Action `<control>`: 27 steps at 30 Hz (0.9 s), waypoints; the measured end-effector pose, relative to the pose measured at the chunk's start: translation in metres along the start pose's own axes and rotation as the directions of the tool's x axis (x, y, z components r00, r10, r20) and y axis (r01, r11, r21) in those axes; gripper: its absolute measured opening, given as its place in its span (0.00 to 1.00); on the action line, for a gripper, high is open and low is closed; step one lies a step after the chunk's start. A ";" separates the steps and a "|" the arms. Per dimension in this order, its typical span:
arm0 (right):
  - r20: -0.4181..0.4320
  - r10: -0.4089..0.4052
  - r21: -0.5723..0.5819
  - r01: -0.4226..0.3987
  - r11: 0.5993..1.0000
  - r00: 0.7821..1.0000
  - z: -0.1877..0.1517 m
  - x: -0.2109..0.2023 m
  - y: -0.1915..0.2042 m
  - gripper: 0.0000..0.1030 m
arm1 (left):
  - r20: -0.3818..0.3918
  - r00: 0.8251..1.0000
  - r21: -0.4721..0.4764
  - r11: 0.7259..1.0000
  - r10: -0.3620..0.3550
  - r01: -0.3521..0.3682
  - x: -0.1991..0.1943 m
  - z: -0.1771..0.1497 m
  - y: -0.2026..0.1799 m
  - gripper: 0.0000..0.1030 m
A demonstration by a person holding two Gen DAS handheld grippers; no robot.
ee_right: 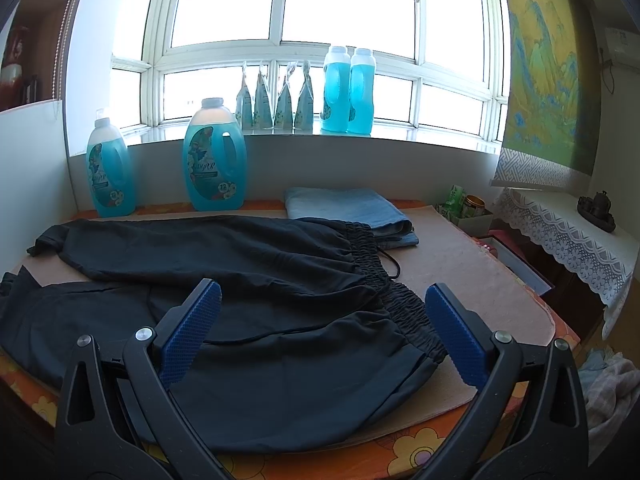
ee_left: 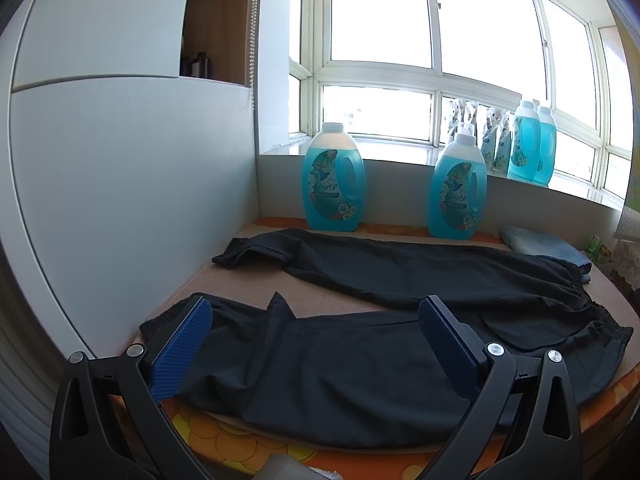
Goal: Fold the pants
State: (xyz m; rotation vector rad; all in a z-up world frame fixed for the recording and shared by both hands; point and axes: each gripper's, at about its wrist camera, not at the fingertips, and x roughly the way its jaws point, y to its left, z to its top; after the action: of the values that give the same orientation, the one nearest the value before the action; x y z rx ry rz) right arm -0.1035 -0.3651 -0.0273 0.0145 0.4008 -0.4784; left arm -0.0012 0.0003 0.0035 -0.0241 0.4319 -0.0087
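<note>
Black pants (ee_left: 400, 280) lie spread flat on the table, legs apart and running left, elastic waistband at the right (ee_right: 400, 300). My left gripper (ee_left: 316, 312) is open above the near leg, close to its cuff end at the left. My right gripper (ee_right: 324, 296) is open above the near hip and waistband of the pants (ee_right: 260, 280). Neither gripper holds anything.
Two blue detergent bottles (ee_left: 334, 180) (ee_left: 458, 192) stand at the table's back edge. Folded blue jeans (ee_right: 348, 208) lie behind the waistband. More bottles and pouches stand on the windowsill (ee_right: 348, 92). A white wall panel (ee_left: 120, 180) is at the left, a lace-covered shelf (ee_right: 568, 232) at the right.
</note>
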 end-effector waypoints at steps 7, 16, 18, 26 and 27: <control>-0.001 0.001 -0.004 -0.001 1.000 1.000 -0.006 0.002 0.002 1.00 | -0.004 1.000 0.004 1.000 0.000 0.000 0.001 0.000 -0.001 1.00; -0.002 0.004 -0.002 -0.004 1.000 1.000 -0.006 0.002 0.002 1.00 | -0.005 1.000 0.007 1.000 0.001 -0.001 0.003 0.001 0.000 0.99; -0.001 0.001 -0.004 -0.001 1.000 1.000 -0.005 0.001 0.004 1.00 | -0.004 1.000 0.007 1.000 0.000 0.000 0.003 0.000 0.000 1.00; -0.004 0.002 -0.002 -0.002 1.000 1.000 -0.004 0.001 0.003 1.00 | -0.001 1.000 0.013 1.000 0.001 -0.001 0.003 -0.001 -0.001 1.00; -0.004 0.002 -0.001 -0.002 1.000 1.000 -0.006 0.002 0.004 1.00 | -0.001 1.000 0.014 1.000 0.001 -0.001 0.003 -0.001 -0.001 1.00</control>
State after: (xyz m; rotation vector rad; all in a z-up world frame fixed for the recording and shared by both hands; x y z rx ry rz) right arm -0.1023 -0.3619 -0.0334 0.0148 0.4052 -0.4766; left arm 0.0012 -0.0007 0.0014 -0.0100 0.4326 -0.0107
